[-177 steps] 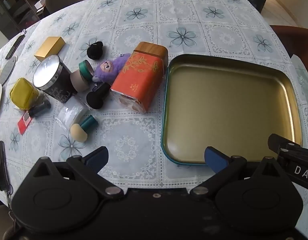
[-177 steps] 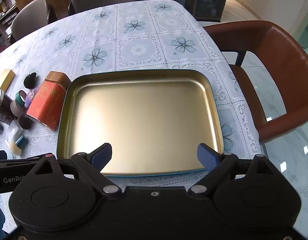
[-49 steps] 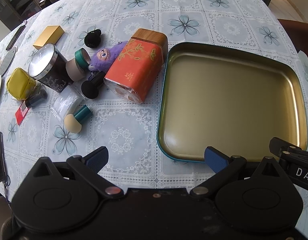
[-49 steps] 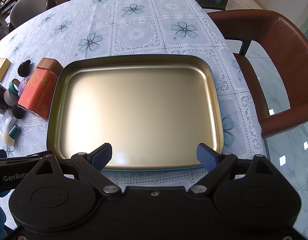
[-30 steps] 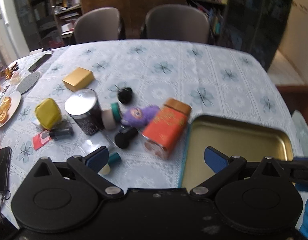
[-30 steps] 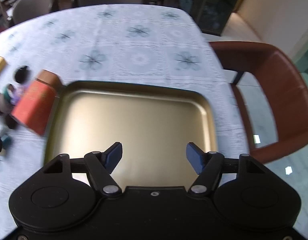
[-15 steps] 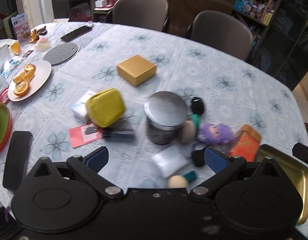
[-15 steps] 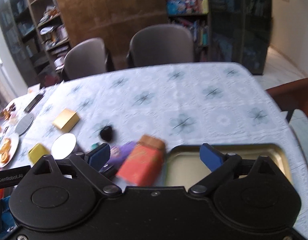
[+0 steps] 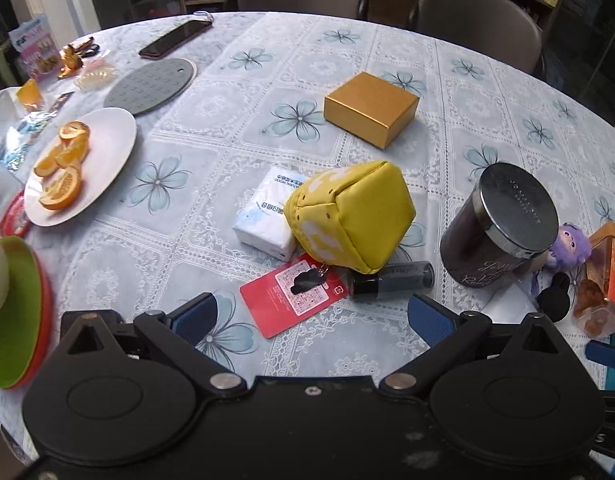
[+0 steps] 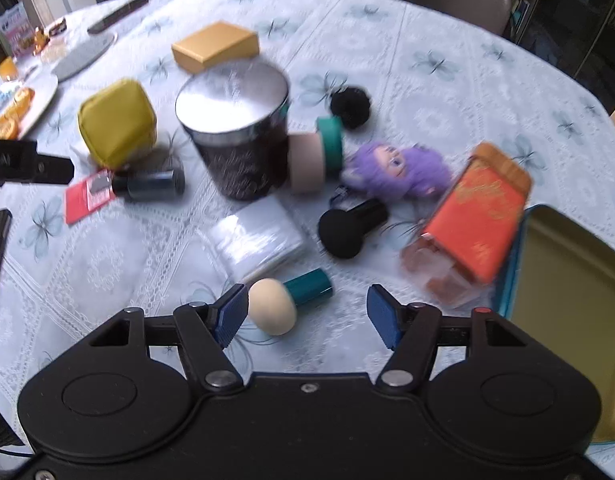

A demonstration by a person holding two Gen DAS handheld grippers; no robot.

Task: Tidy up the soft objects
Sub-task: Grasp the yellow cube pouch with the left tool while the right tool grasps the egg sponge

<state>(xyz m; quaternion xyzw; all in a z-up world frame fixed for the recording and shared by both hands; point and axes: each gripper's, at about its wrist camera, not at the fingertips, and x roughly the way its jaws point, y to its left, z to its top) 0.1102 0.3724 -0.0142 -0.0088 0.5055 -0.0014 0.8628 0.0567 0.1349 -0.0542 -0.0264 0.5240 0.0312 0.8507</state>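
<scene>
- The left claw (image 9: 311, 316) is hovering wide and empty; the yellow pouch (image 9: 353, 216) is lying just ahead of it, resting on a red card (image 9: 293, 294).
- The right claw (image 10: 303, 316), half-spread and empty, is nearing the sponge puff (image 10: 272, 306) beside its left finger, teal handle pointing right-forward.
- The purple plush (image 10: 395, 170) is sitting farther ahead; the tray (image 10: 567, 280) is off right.
</scene>
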